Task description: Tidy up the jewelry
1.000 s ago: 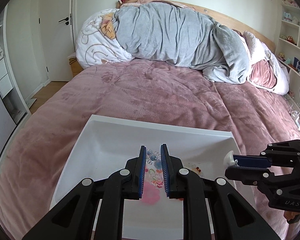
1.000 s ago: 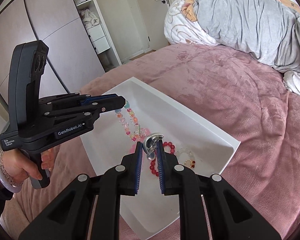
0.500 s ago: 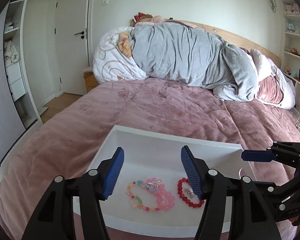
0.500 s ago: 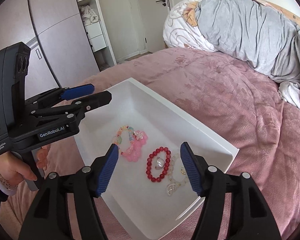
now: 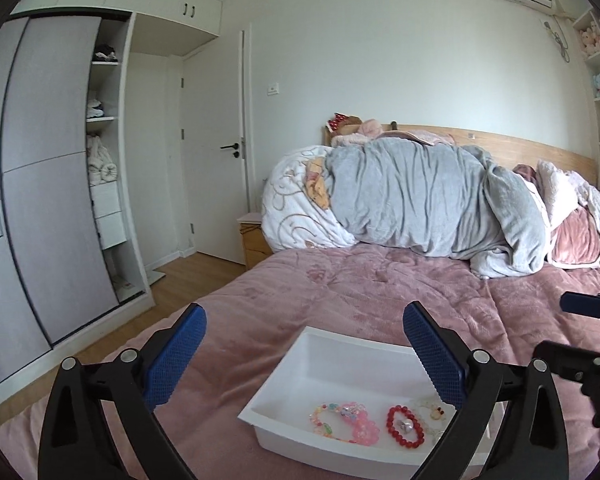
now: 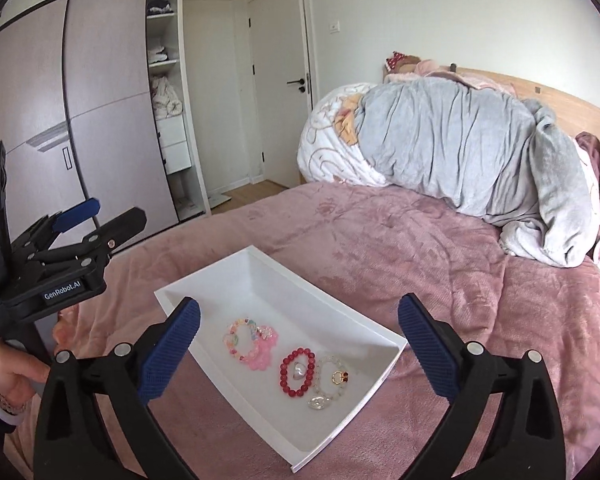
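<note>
I have both claws spread wide and holding nothing, raised above the pink bed (image 6: 440, 272). My left claw (image 5: 304, 364) sits over the near end of the white tray (image 5: 332, 348); my right claw (image 6: 298, 348) frames the tray's contents. All the jewelry lies in the tray's near half: a pastel bead bracelet (image 6: 240, 338) touching a pink flower-shaped piece (image 6: 265, 354), a red bead bracelet (image 6: 298, 372) ringing a small silver heart (image 6: 299, 369), and a clear bead bracelet (image 6: 334, 374) just beside it with a gold charm (image 6: 339, 377). A grey duvet (image 6: 452, 148) is heaped at the headboard.
</note>
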A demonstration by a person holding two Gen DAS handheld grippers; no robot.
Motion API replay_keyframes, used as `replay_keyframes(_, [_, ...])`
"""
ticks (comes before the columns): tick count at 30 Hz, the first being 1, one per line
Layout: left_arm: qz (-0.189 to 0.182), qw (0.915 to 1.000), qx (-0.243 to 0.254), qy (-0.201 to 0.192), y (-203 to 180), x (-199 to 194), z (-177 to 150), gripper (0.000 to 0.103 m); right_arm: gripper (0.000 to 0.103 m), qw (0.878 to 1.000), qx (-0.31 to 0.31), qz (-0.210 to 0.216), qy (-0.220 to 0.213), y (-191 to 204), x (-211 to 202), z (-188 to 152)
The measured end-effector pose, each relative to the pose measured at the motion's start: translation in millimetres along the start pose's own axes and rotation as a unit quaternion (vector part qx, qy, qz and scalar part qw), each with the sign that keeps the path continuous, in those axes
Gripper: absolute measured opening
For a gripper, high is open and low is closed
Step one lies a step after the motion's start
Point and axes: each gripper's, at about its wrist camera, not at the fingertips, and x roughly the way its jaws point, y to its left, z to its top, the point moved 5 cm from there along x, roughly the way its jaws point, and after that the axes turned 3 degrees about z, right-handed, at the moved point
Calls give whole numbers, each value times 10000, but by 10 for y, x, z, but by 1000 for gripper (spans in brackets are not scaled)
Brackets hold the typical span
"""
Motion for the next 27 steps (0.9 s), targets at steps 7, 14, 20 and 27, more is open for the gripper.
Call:
replay_keyframes(7, [204, 9997, 131, -85, -31, -482, -322, 100, 98, 9986, 504, -22, -186, -11, -359, -393])
replay_keyframes(14, [306, 9990, -269, 180, 29, -684, -773, 100, 98, 9985, 211, -402, -300, 96, -488, -834])
replay_keyframes(20, [239, 9985, -330, 354, -51, -773, -1127, 100, 98, 9977, -99, -547, -382, 240, -497, -1088])
replay_keyframes(27, [285, 9992, -59, 276, -177, -830, -1268, 100, 98, 9979, -50, -576, -290, 215, -380, -1234])
